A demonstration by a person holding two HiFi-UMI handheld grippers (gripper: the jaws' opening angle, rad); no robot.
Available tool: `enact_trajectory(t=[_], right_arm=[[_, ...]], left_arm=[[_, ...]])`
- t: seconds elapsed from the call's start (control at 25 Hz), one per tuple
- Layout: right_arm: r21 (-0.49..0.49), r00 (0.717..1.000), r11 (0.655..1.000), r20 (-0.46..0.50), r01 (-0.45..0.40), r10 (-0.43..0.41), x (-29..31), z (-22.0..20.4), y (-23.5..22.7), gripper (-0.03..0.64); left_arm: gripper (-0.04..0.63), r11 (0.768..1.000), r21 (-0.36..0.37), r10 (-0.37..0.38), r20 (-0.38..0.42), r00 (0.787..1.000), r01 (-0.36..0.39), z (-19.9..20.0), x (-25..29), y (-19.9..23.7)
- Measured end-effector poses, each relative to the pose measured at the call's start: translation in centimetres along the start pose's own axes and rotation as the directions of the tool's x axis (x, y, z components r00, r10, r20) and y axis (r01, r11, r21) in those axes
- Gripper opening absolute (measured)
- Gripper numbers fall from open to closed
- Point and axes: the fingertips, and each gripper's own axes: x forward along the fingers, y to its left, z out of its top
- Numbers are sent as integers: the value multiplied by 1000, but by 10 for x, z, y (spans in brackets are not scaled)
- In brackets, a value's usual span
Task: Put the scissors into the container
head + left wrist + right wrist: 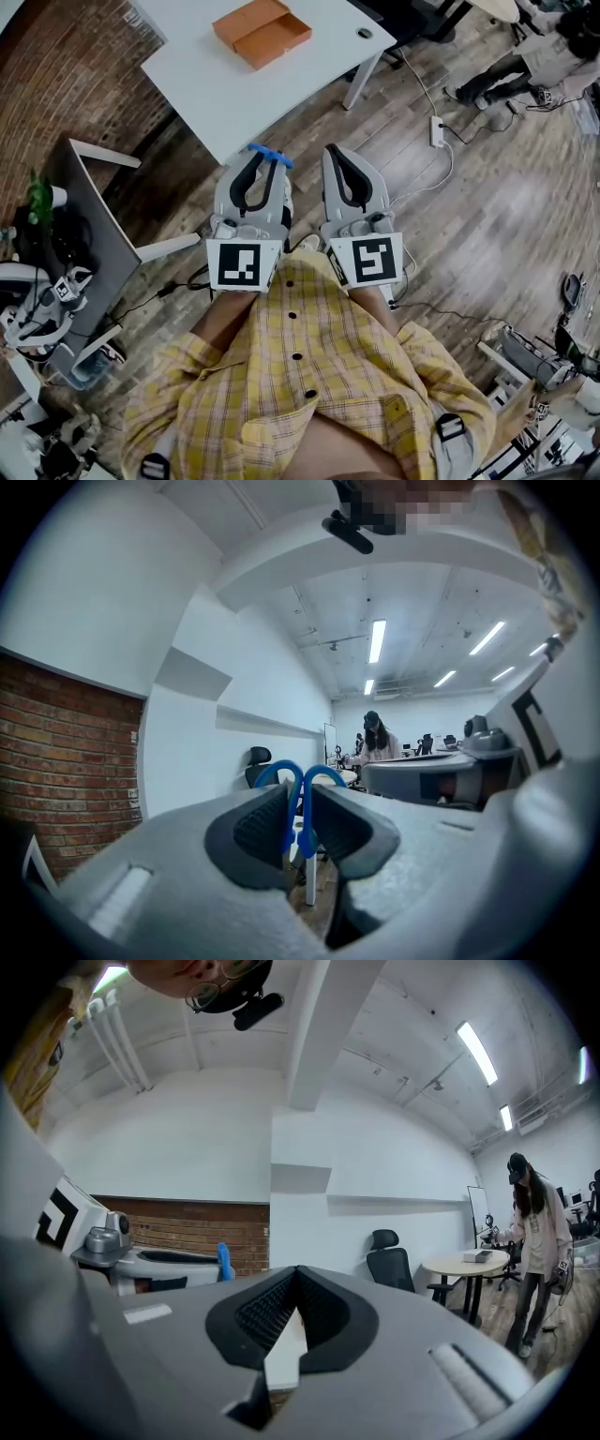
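In the head view an orange open container lies on the white table at the top. Both grippers are held close to my body, above the wooden floor and short of the table. My left gripper is shut on blue-handled scissors, whose handle loops stick out past the fingertips. In the left gripper view the two blue loops stand upright between the pads of the left gripper. My right gripper beside it is shut with nothing in it; the right gripper shows its jaws meeting at the tips.
A grey desk with clutter stands at the left. A power strip and cable lie on the floor right of the table. A person sits at the top right. Another person, an office chair and a round table stand farther off.
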Motion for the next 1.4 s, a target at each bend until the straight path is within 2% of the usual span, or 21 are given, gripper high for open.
enact_trajectory(t=[0.32, 0.68, 0.96, 1.16, 1.4], right_arm=[[-29, 1000, 999, -11, -18, 17, 37, -2, -10, 6], [-29, 1000, 1000, -7, -2, 2, 110, 2, -51, 6], [-39, 1000, 999, -9, 24, -24, 166, 15, -80, 6], [-35, 999, 998, -15, 50, -50, 203, 23, -98, 6], [-32, 997, 998, -36, 62, -63, 252, 23, -104, 6]], left_arm=[[83, 1000, -7, -4, -2, 1000, 4, -5, 35, 17], [83, 999, -17, -27, 22, 999, 28, 1, 112, 49], [83, 997, -25, -72, 11, 997, 72, 9, 175, 75], [83, 994, 0, -109, 4, 994, 109, 15, 211, 94], [83, 991, -27, -128, 13, 992, 128, 19, 247, 128]])
